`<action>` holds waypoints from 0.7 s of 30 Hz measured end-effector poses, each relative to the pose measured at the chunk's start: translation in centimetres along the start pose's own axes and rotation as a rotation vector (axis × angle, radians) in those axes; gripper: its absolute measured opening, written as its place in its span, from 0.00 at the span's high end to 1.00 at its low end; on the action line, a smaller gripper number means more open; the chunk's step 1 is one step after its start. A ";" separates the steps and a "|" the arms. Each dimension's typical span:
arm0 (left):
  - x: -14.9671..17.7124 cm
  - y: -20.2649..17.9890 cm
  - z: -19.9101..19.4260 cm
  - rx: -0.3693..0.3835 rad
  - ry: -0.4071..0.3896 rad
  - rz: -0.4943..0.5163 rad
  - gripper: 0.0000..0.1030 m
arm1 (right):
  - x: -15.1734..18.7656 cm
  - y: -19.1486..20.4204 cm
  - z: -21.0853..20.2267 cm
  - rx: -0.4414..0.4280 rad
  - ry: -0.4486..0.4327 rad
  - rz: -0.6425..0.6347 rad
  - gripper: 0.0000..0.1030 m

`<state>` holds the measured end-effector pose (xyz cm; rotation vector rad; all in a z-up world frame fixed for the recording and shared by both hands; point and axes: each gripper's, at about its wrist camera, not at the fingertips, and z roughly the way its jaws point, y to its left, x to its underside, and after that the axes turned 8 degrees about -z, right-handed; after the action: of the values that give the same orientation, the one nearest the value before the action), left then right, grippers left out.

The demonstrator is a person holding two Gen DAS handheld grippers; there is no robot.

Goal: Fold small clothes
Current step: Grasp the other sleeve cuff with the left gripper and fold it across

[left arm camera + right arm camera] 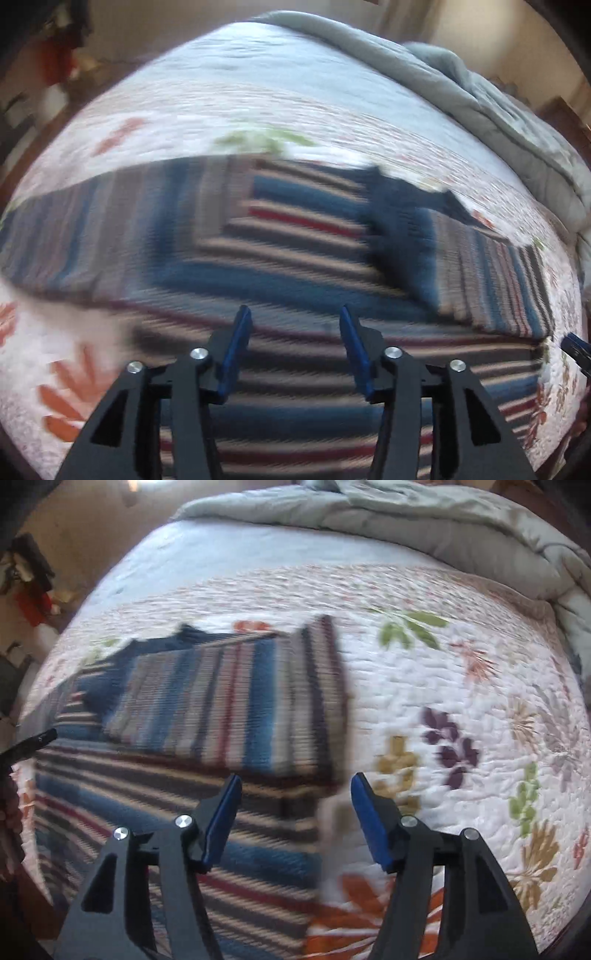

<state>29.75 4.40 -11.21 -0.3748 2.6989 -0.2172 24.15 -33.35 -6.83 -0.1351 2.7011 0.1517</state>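
Fingers of left gripper [295, 317] and right gripper [297, 784] stand apart, empty, above striped garment [295, 236].

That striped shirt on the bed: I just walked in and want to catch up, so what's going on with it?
A person holding a gripper in each hand is folding a striped shirt on a flowered quilt. One part is already folded over the rest. Both the left gripper and the right gripper are open above the fabric, with nothing held between the pads. Both views are blurred. A grey comforter lies bunched at the far side.
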 end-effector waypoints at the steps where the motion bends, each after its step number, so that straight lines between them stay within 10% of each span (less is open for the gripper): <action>1: -0.2 1.8 -0.2 -0.016 0.000 -0.026 0.49 | -0.1 1.6 -0.1 -0.039 -0.001 -0.029 0.38; 12: -4.2 23.1 -0.7 -0.215 0.007 -0.369 0.48 | -3.4 14.6 7.4 -0.167 0.136 -0.208 0.37; 21: -7.3 30.6 1.0 0.007 0.021 -0.598 0.43 | -5.5 24.1 9.3 -0.280 0.165 -0.286 0.37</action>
<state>29.65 35.60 -15.71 -1.1751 2.5297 -0.3965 30.07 -7.98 -10.84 -0.6394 2.7711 0.4476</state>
